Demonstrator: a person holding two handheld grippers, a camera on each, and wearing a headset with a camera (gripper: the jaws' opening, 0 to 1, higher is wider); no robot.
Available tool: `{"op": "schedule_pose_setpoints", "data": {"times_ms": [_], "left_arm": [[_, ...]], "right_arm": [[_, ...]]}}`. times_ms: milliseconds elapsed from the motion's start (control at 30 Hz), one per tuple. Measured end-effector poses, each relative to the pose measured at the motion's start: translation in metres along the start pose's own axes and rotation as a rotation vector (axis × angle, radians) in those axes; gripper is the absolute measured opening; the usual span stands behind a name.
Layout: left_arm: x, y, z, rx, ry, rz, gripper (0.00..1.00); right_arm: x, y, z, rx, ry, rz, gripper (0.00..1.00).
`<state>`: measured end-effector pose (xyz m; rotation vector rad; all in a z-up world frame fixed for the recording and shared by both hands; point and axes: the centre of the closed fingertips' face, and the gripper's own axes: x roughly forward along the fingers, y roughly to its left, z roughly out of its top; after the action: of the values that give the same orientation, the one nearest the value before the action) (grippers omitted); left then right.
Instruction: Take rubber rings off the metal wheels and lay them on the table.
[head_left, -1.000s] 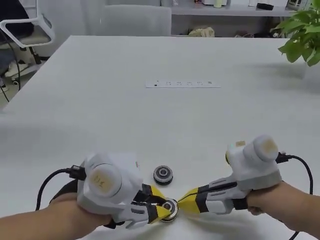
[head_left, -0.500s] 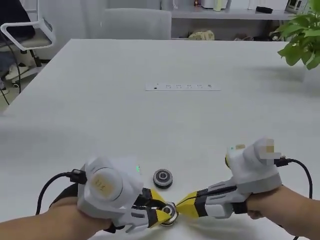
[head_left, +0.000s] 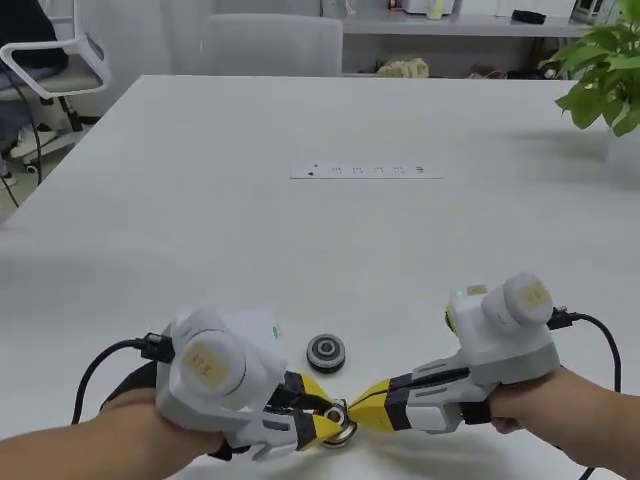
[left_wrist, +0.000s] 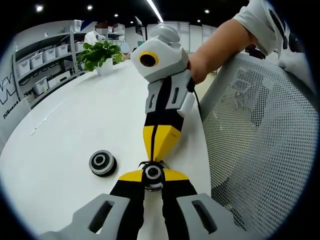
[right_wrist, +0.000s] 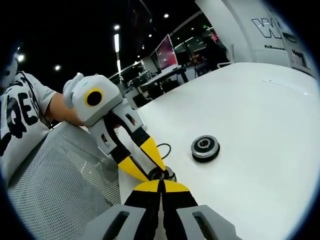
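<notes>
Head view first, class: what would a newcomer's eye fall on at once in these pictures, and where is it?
Near the front edge of the white table, the left gripper clamps a small metal wheel, while the right gripper, jaws closed, brings its yellow tips against the wheel's rim. A second wheel lies alone on the table just behind them.
</notes>
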<state>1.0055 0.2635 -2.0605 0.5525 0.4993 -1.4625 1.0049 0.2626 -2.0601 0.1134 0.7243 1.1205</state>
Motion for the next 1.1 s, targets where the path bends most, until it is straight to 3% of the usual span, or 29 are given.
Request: {"op": "schedule_pose_setpoints", "data": {"times_ms": [433, 533, 600, 900, 1100], "left_arm": [[0.0, 0.0, 0.0, -0.001, -0.001, -0.002, 0.07], [0.0, 0.0, 0.0, -0.002, -0.004, -0.002, 0.07], [0.0, 0.0, 0.0, -0.003, -0.004, -0.002, 0.07], [0.0, 0.001, 0.0, 0.003, -0.009, -0.001, 0.07], [0.0, 0.001, 0.001, 0.005, -0.008, 0.004, 0.08]], "right_arm": [[0.003, 0.003, 0.002, -0.014, -0.005, 0.009, 0.0], [0.006, 0.012, 0.006, -0.031, -0.021, 0.044, 0.0], [0.009, 0.013, 0.006, -0.063, -0.01, 0.033, 0.0], [0.002, -0.001, 0.006, -0.058, -0.026, -0.003, 0.0], [0.001, -0.002, 0.003, -0.057, -0.018, -0.01, 0.0]]}}
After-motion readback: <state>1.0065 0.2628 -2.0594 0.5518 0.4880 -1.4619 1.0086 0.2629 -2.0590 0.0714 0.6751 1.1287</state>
